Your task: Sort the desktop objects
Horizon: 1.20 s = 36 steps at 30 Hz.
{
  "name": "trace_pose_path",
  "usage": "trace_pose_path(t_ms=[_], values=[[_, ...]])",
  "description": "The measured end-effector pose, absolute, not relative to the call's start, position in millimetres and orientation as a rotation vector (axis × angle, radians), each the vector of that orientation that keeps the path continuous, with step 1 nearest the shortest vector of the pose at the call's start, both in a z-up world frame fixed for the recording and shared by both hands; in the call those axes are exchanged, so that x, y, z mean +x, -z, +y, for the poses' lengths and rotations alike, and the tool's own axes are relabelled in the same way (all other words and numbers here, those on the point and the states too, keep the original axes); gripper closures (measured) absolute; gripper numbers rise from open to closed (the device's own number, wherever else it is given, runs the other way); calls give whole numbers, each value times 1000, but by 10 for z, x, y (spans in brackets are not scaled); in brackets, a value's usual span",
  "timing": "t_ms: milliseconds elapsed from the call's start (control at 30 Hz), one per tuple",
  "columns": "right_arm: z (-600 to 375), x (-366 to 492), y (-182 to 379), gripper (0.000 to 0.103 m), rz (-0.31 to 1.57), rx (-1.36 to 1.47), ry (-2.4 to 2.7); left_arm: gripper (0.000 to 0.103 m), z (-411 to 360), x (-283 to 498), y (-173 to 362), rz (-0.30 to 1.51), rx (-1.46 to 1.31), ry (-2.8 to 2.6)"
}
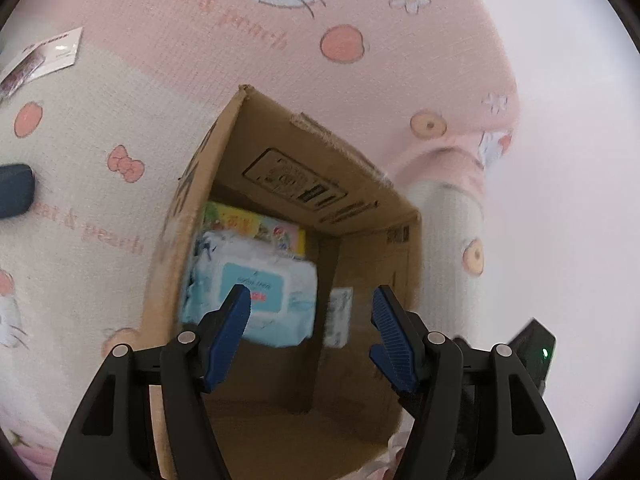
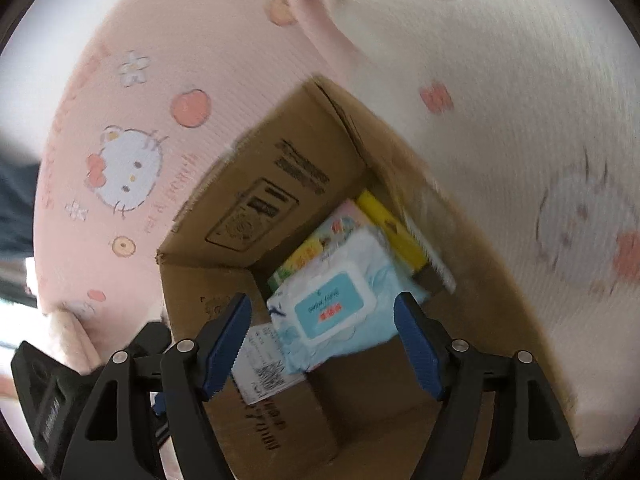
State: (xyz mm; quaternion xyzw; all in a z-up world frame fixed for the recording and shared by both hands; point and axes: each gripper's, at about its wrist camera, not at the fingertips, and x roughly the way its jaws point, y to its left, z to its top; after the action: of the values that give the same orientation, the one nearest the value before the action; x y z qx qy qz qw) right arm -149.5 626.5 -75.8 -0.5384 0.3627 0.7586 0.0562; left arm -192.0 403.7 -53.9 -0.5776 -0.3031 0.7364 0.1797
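Just ahead of your left gripper (image 1: 310, 300), the blue-padded jaws are standing wide apart with nothing between them, pointing down into the open brown cardboard box (image 1: 280, 152). Your right gripper (image 2: 324, 308) is hanging over the same box, its jaws likewise spread and gripping nothing; the pack only shows through the gap, lying lower inside.

Below both tools, the pale blue soft pack of wet wipes with a white flip lid (image 1: 256, 292) is resting in the box, on top of a yellow and green printed packet (image 1: 256, 226). From the left wrist the pack is lying down and to the left of the jaws, its long side running roughly left to right. From the right wrist the same pack (image 2: 340, 304) is sitting almost centred between the fingers, so your right hand looks the better lined up, should it need shifting. A small white printed card (image 2: 264, 364) is lying beside it on the box floor.

Farther out, the box is standing on a pink and cream cloth (image 1: 360, 8) printed with cartoon cats and peaches. A dark blue case (image 1: 14, 190) and a flat white packet (image 1: 40, 58) are waiting unsorted.

Readable writing: "cat & peach" on the cloth. The wipes lid carries blurred text, and the box's black stamp cannot be read.
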Motion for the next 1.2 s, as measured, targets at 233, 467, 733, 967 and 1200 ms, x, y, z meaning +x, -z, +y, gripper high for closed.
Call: trace_pose_path(t_ms=[233,467,733,967,1200], values=[[6323,-1283,1212,31,1473,-1567,-1887,37,4471,-2228,533,-205,-1758,-2019],[6360,-1013,1519,36,1636,-1331,-1636,58,5182,-2359,697,354,-1692,-1794],[6251,-1285,1552,90,1414,-1425,-1725,89,5390,-2495,1305,520,-1878,-1683],[6024,-1289,1609,90,1363,-1554,-1685,89,5308,-2561,1443,594,-1917,-1684],[5903,-1188,1895,90,1602,-1583,-1443,89,5155,-2732,1601,541,-2022,-1588]])
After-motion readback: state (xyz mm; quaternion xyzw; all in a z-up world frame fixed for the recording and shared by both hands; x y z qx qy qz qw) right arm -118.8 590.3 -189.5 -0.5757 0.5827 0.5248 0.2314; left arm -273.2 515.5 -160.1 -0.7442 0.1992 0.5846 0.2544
